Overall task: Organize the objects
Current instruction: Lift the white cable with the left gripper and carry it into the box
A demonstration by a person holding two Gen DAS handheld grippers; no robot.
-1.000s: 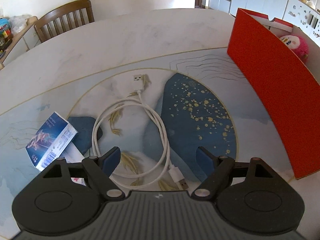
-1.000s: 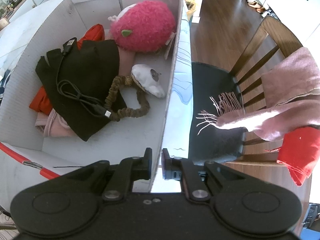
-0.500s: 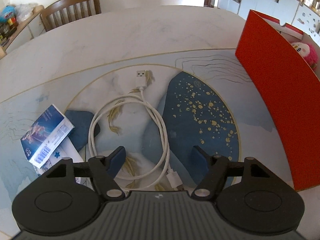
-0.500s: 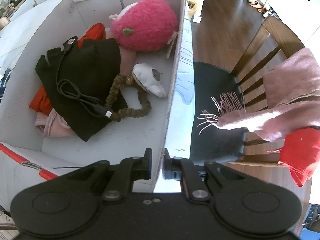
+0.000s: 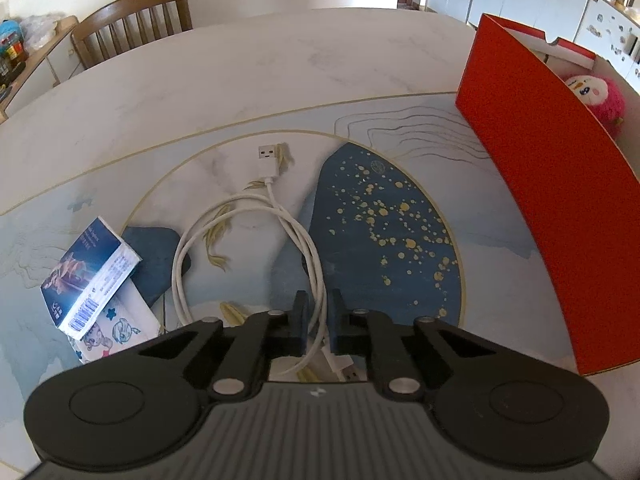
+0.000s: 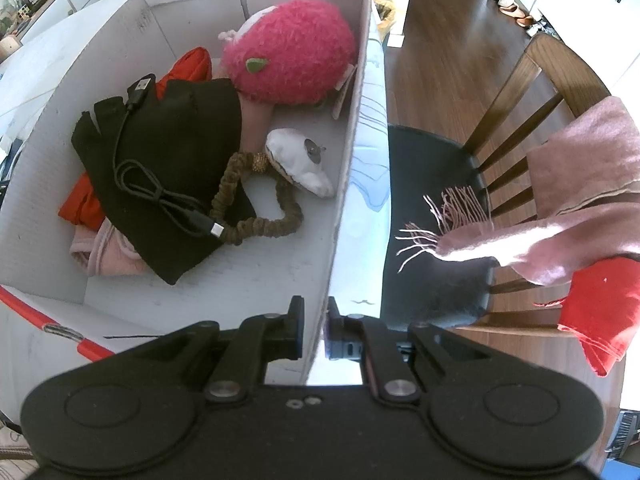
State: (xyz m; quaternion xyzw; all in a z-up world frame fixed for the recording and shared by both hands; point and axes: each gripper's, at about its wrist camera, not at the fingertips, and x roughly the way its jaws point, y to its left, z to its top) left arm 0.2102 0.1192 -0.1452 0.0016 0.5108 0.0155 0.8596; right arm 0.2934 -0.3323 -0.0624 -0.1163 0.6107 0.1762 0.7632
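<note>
A coiled white USB cable [image 5: 280, 208] lies on the marble table with the blue pattern [image 5: 240, 80]. My left gripper [image 5: 319, 312] points down at the coil's near right side. Its jaws are closing, with the cable strands pinched between the pads. The red box [image 5: 540, 184] stands to the right. My right gripper [image 6: 314, 320] is shut on the box's right wall [image 6: 352, 160], one finger inside and one outside. Inside the box lie a pink plush [image 6: 292, 52], a black garment [image 6: 172, 160], a black cable [image 6: 160, 188] and a brown scrunchie [image 6: 256, 224].
A blue tissue packet [image 5: 88, 276] and a printed tissue lie left of the coil. A wooden chair [image 5: 136, 20] stands at the table's far side. Right of the box, another chair [image 6: 432, 240] carries a pink scarf [image 6: 560, 208] and a red cloth [image 6: 600, 312].
My left gripper's jaws went from wide apart to closed around the white cable's right strands. The right gripper and the box have not moved.
</note>
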